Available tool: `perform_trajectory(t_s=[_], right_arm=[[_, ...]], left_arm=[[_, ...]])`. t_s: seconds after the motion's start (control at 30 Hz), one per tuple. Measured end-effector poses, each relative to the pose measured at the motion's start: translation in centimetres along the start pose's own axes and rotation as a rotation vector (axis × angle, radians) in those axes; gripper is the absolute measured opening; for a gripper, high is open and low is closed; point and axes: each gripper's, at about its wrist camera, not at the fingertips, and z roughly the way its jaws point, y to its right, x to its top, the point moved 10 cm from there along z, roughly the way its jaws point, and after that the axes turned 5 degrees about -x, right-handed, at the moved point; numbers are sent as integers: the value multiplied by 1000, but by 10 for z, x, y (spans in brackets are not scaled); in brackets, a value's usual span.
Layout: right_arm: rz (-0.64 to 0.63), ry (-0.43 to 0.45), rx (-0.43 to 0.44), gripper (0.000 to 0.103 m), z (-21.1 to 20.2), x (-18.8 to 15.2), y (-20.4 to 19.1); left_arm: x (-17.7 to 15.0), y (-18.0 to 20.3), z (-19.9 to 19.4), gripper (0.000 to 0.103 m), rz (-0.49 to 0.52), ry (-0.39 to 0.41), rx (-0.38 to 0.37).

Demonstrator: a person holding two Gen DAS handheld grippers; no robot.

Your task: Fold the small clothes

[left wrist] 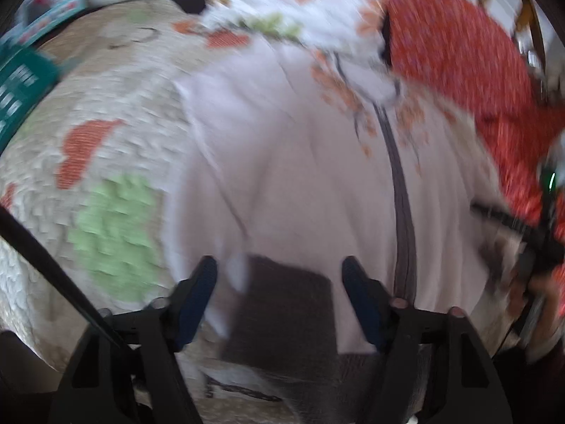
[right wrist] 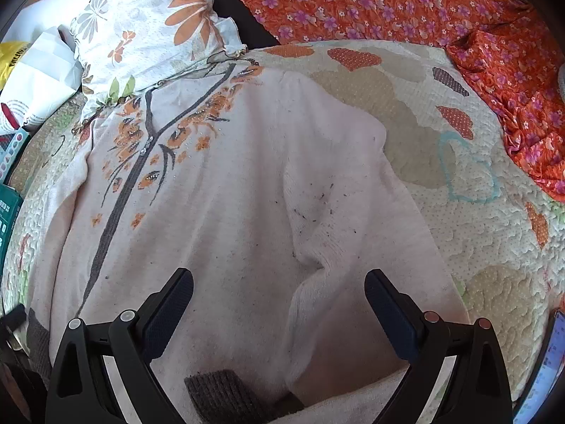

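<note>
Here, pale cardigan lies across quilt.

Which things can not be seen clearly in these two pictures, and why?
- Left wrist view: motion blur smears everything; whether the left gripper touches the pale sweater cannot be told.
- Right wrist view: the sweater's grey cuff is cut off by the bottom edge, between the fingers of the right gripper.
- Right wrist view: print on the teal box is cut off at the left edge.
</note>
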Motion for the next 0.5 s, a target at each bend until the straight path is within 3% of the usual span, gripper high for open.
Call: perform_trajectory(t_s=[0.03, 0.07, 0.1, 0.27, 0.3, 0.37, 0.5], right_arm=[[-3, 2, -4, 100, 0, 0, 0], [-6, 2, -7, 99, 0, 0, 0], [-11, 2, -10, 98, 0, 0, 0], [-5, 11, -5, 87, -4, 3, 3], [4, 17, -3, 85, -6, 5, 6], [34, 35, -4, 85, -10, 12, 15], [107, 48, -15, 85, -14, 20, 36]], left_arm=[[-6, 2, 9, 27, 36, -44, 54], [-6, 6, 11, 26, 65, -40, 82], [-3, 6, 7, 14, 67, -30, 89], [22, -39, -24, 11, -118, 23, 79], [29, -58, -32, 8, -175, 44, 109], [41, -99, -48, 9, -255, 89, 239], [44, -156, -71, 10, -415, 140, 275]])
